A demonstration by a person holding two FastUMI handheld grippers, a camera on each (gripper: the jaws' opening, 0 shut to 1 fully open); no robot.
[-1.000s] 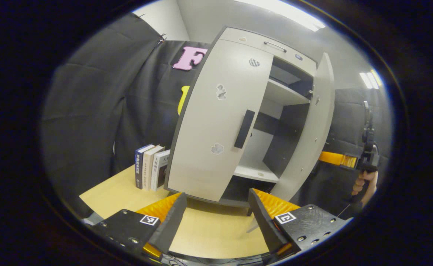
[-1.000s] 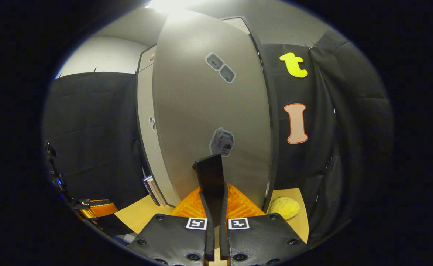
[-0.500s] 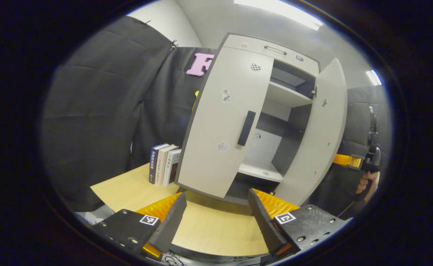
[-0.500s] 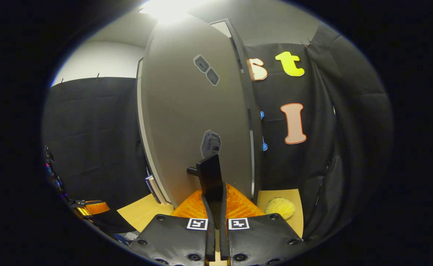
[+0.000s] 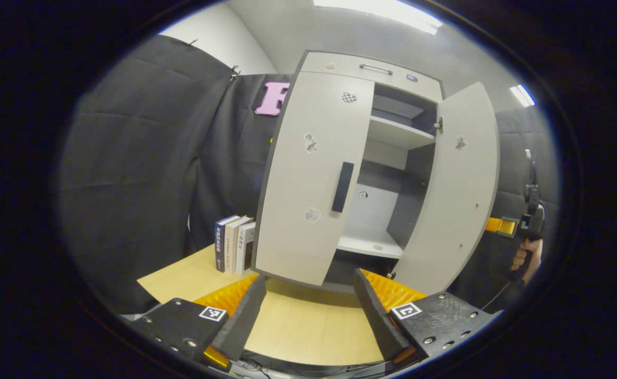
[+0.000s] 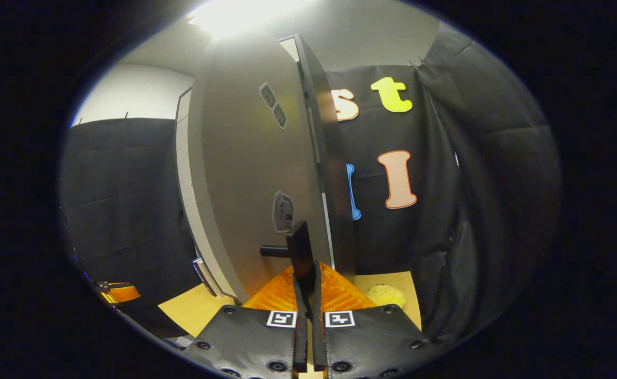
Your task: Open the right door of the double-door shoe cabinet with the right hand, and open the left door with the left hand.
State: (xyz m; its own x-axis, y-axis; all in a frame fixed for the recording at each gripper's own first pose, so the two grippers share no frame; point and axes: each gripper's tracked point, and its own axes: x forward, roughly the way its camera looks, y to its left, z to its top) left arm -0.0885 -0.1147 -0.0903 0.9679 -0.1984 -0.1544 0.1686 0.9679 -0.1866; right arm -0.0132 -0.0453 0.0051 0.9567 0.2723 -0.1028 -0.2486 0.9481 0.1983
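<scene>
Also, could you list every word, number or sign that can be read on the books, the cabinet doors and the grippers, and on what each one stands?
Books beside the cabinet: spine print too small to read.
Stickers on the left door: blurred, nothing legible.
Sticker on the right door: blurred.
Square tags near the jaws: black-and-white patterns, no words.
No text can be quoted.

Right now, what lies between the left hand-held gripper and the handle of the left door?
Only bare tabletop and open air, by the left gripper view: the left hand-held gripper is open, short of the left door's handle.
</scene>
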